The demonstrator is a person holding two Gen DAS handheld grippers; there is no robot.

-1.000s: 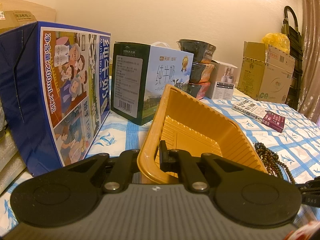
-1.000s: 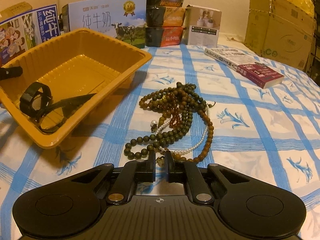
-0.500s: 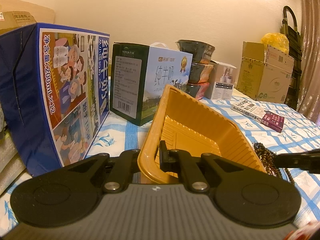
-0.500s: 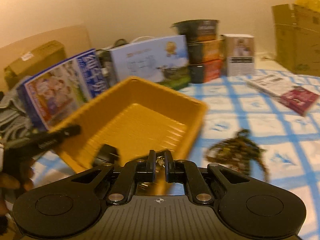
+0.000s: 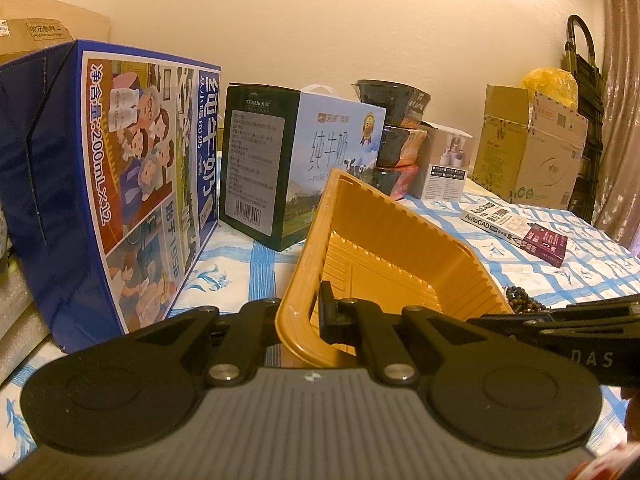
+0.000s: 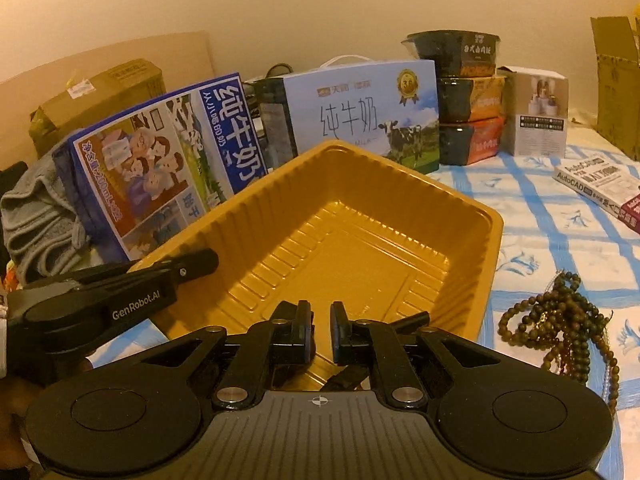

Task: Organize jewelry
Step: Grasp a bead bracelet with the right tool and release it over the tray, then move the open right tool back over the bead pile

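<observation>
A yellow plastic tray (image 6: 460, 208) sits on the blue-checked cloth. My left gripper (image 5: 298, 316) is shut on the tray's near rim (image 5: 296, 280) and tips it up. My right gripper (image 6: 321, 330) hovers over the tray's near end with its jaws slightly apart and nothing visible between them. A black item lies in the tray under its fingers, mostly hidden. A heap of dark bead necklaces (image 6: 560, 320) lies on the cloth right of the tray; it also shows in the left wrist view (image 5: 520, 296). The left gripper shows at the tray's left corner (image 6: 192, 264).
Milk cartons (image 6: 168, 160) (image 6: 360, 112) stand behind the tray. Stacked bowls (image 6: 468, 96) and a small white box (image 6: 536, 112) stand further right. Books (image 5: 516, 228) lie on the cloth. Cardboard boxes (image 5: 532, 148) stand at the far right. Grey cloth (image 6: 36, 216) lies at the left.
My right gripper has moved from the bead heap to above the tray, and its jaws have parted; the small piece it carried is no longer between them. The left gripper keeps holding the rim.
</observation>
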